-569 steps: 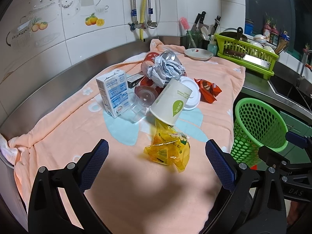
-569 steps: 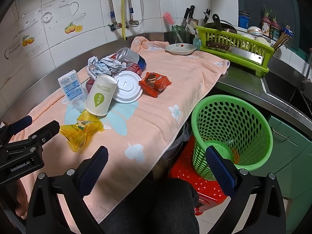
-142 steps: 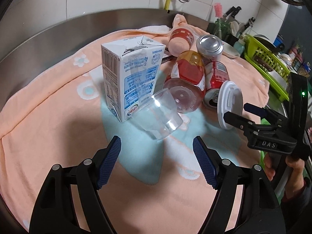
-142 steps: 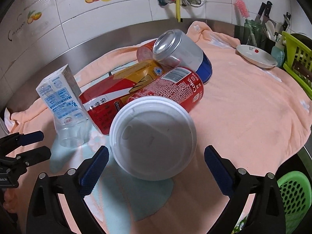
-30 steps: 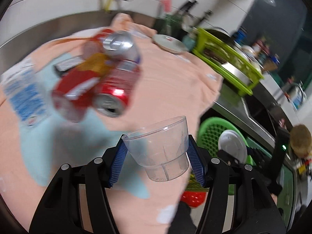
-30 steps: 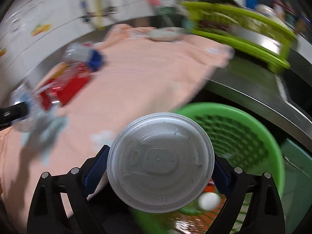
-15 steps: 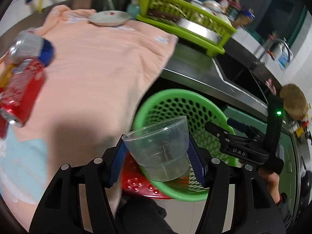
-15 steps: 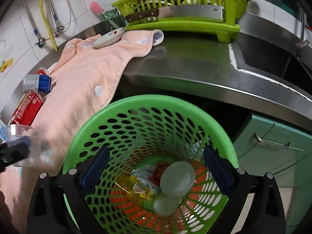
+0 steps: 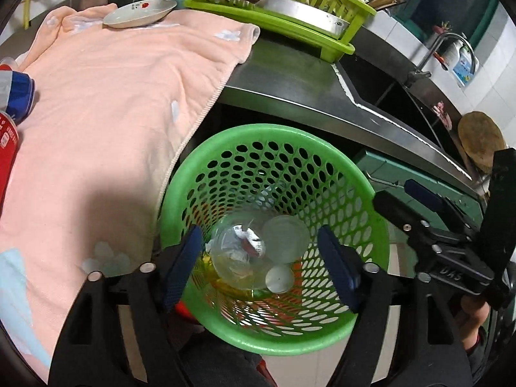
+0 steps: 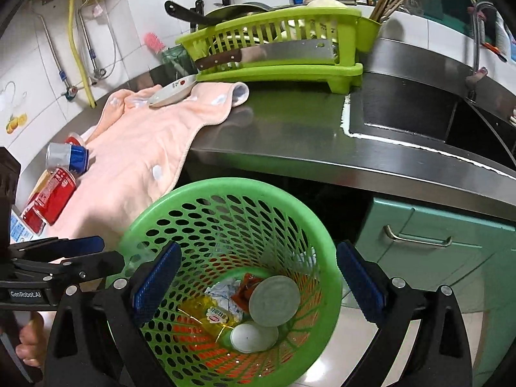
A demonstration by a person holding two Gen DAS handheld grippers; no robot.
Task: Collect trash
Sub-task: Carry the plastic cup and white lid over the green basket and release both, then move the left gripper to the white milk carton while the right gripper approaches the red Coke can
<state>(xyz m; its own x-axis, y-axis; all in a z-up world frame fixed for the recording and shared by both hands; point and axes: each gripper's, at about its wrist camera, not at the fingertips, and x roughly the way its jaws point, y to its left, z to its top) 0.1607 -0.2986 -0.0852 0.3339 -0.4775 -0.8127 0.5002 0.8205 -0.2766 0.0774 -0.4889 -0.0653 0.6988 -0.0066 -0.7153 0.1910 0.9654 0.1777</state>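
Note:
A green perforated trash basket (image 9: 325,161) (image 10: 167,213) stands below the counter edge. My left gripper (image 9: 261,258) is open above it, and a clear plastic cup (image 9: 237,251) is inside the basket below the jaws. My right gripper (image 10: 258,280) is open and empty over the basket. In the basket lie a white lid (image 10: 274,300), a paper cup seen bottom-up (image 10: 254,337), a yellow wrapper (image 10: 209,317) and crumpled paper (image 10: 225,292). A red can (image 10: 48,196), a blue can (image 10: 67,158) and a milk carton (image 10: 17,225) lie on the peach towel (image 10: 145,148).
A small dish (image 10: 172,92) sits at the towel's far end. A green dish rack (image 10: 274,51) holding a cleaver (image 10: 267,53) stands on the steel counter (image 10: 290,135). The sink (image 10: 419,113) lies to the right, with a green cabinet drawer (image 10: 435,242) below.
My left gripper has opened and the clear cup has dropped into the basket. My right gripper let go of the white lid about a second ago and stays open over the basket.

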